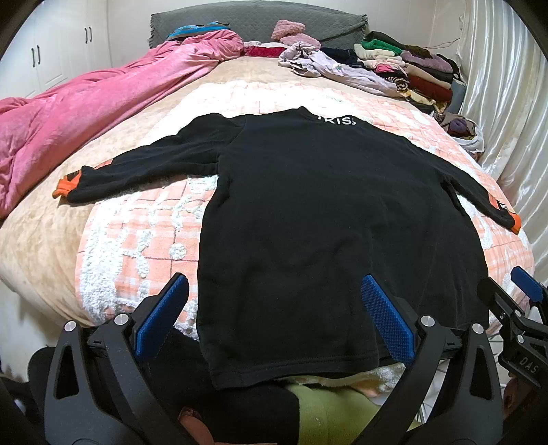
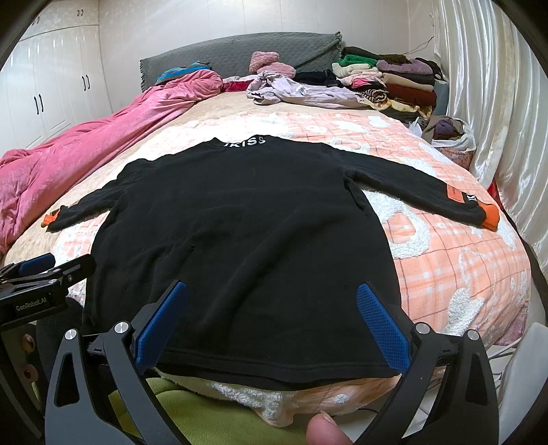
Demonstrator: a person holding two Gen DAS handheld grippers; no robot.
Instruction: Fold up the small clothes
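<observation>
- The left gripper [image 1: 274, 318] stands wide open over the near hem of the black sweatshirt [image 1: 308, 212], its blue-padded fingers [image 1: 387, 321] spread apart and closed on nothing.
- The right gripper [image 2: 272, 321] is likewise spread wide above the hem, holding nothing; whether its pads [image 2: 382, 328] touch the cloth cannot be told.
- Each gripper shows at the edge of the other's view, so they sit side by side at the hem.
- The sweatshirt lies flat, apparently back side up, hem toward the grippers and collar away, with both sleeves stretched outward.
- Its fabric is a soft matte black knit with a stitched hem, white lettering [image 2: 245, 142] at the collar and orange cuffs [image 1: 65, 186].
- It rests on a peach checked blanket [image 2: 462, 267] with fluffy white tufted patches.
- A pink velvety quilt [image 1: 85, 113] lies bunched along the left, and a pile of folded clothes [image 2: 387, 82] sits at the far right by the grey quilted headboard [image 1: 260, 20].
</observation>
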